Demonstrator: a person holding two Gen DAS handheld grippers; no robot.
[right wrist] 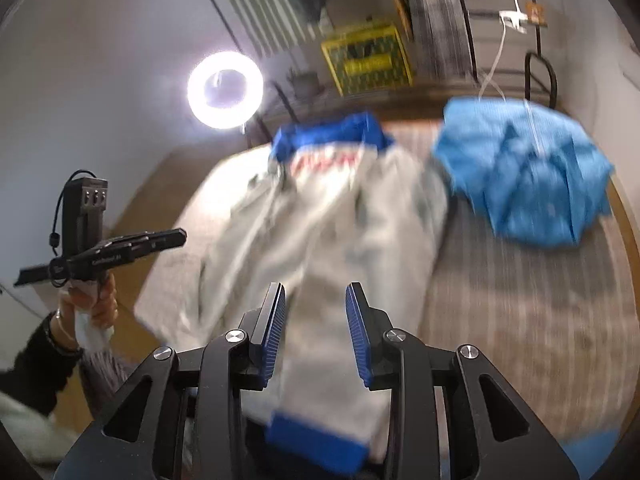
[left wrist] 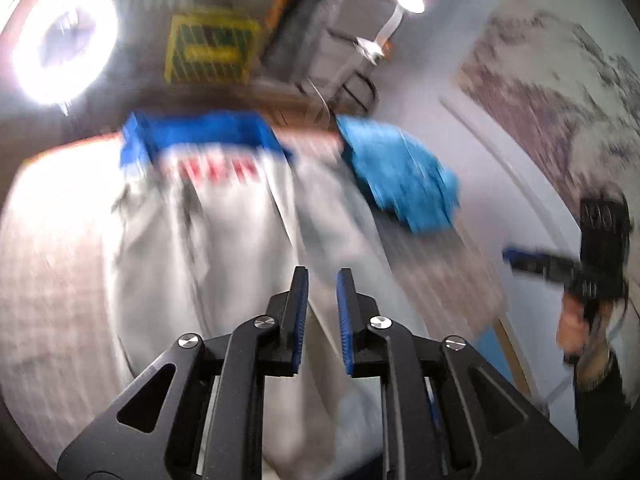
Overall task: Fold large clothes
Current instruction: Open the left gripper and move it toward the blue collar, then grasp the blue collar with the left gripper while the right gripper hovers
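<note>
Red lettering on the grey trousers [right wrist: 320, 216] near the blue waistband [right wrist: 332, 132] is too blurred to read, as is the print on the yellow crate [right wrist: 366, 60]. The trousers lie flat on the striped cover [right wrist: 520, 300], a blue garment [right wrist: 524, 176] beside them. The left gripper [left wrist: 322, 280] stands narrowly parted, the right gripper [right wrist: 316, 300] wider, both empty above the cloth. Only the right view shows the blue cuff [right wrist: 316, 440]; only the left shows a wall picture [left wrist: 560, 92].

Grey garment [left wrist: 224, 248] motion-blurred, lettering unreadable
</note>
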